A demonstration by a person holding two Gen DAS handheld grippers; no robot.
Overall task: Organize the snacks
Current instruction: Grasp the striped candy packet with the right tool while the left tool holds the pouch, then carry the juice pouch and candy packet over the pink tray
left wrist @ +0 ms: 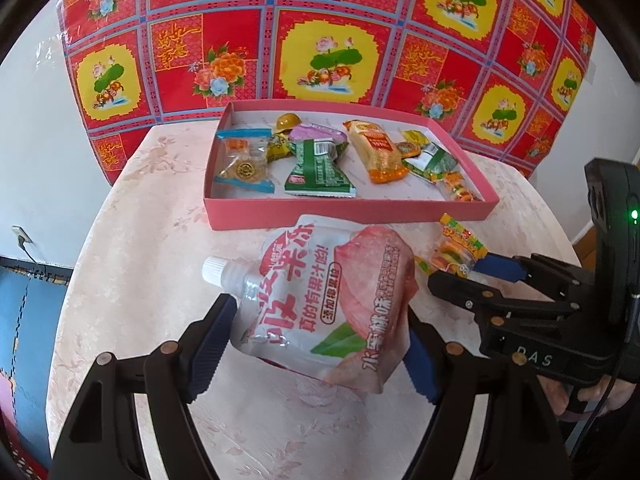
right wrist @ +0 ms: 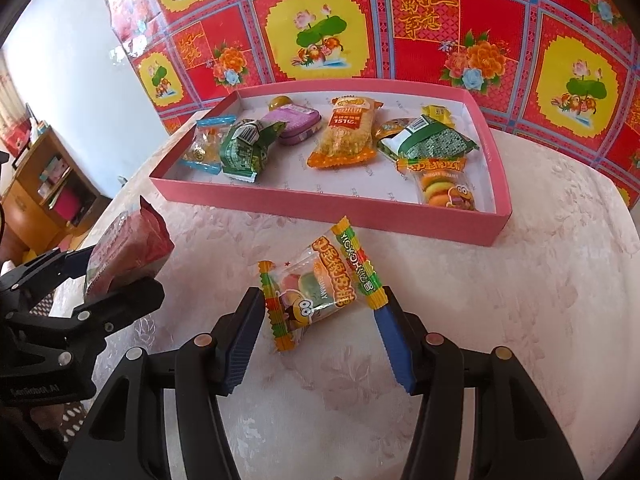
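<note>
**Both grippers clamped on snacks in front of the pink box**

Nearest, in the left wrist view: left gripper (left wrist: 320,344) closed on a peach jelly pouch (left wrist: 332,304), blue pads (left wrist: 208,348) pressed against its two sides, jaws fairly wide because of the pouch's bulk. White screw cap (left wrist: 214,270) pointing up-left, pouch lifted clear of the tablecloth (left wrist: 132,280).

In the right wrist view: right gripper (right wrist: 320,320) gripping a burger gummy packet (right wrist: 316,292) by its crimped ends, one blue pad (right wrist: 244,340) at the left seam, the other touching the right seam. Packet tilted, held above the cloth. Left gripper visible at the left edge, pouch wedged between its fingers.

Just beyond, a pink box (right wrist: 320,210) on the table, open-topped, holding wrapped snacks: a blue-edged candy (right wrist: 206,146), two green packets, a purple tin (right wrist: 298,124), an orange noodle bag (right wrist: 344,136), a second gummy packet (right wrist: 446,188).

Farthest, a red floral sheet (right wrist: 400,20) on the wall.
</note>
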